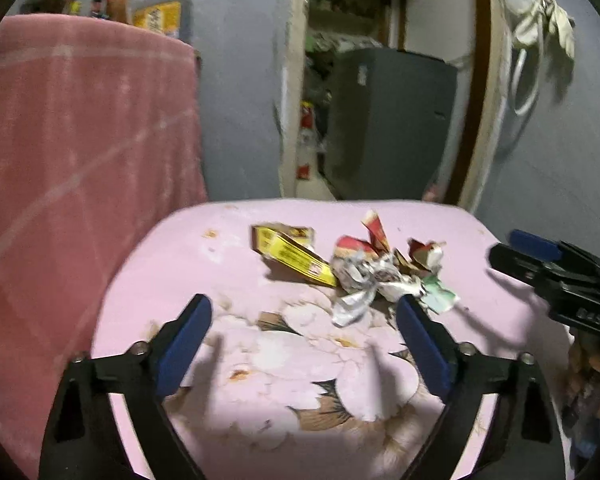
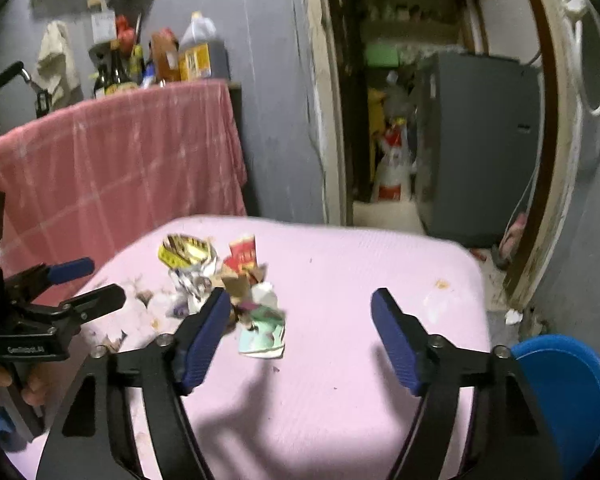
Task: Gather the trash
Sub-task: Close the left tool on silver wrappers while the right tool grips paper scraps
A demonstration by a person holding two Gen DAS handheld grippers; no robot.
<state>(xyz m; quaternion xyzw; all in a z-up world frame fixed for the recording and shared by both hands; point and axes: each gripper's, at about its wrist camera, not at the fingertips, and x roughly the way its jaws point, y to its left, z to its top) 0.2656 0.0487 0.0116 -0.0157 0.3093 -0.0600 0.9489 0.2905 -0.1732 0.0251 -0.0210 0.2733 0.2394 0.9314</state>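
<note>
A heap of crumpled wrappers lies on the pink table, toward its far side; the left claw hovers just short of it, jaws apart with nothing between them, its right pad near the heap's edge; the right claw is also open and empty, the heap just beyond its left pad.

My surface wears a pale pink cloth printed with large faded flowers and spotted with a few brownish stains. Near its far edge lies a heap of trash: a flattened yellow wrapper, crumpled silvery foil, torn red-and-white carton scraps and a pale green paper scrap, all touching or overlapping one another on the cloth.
</note>
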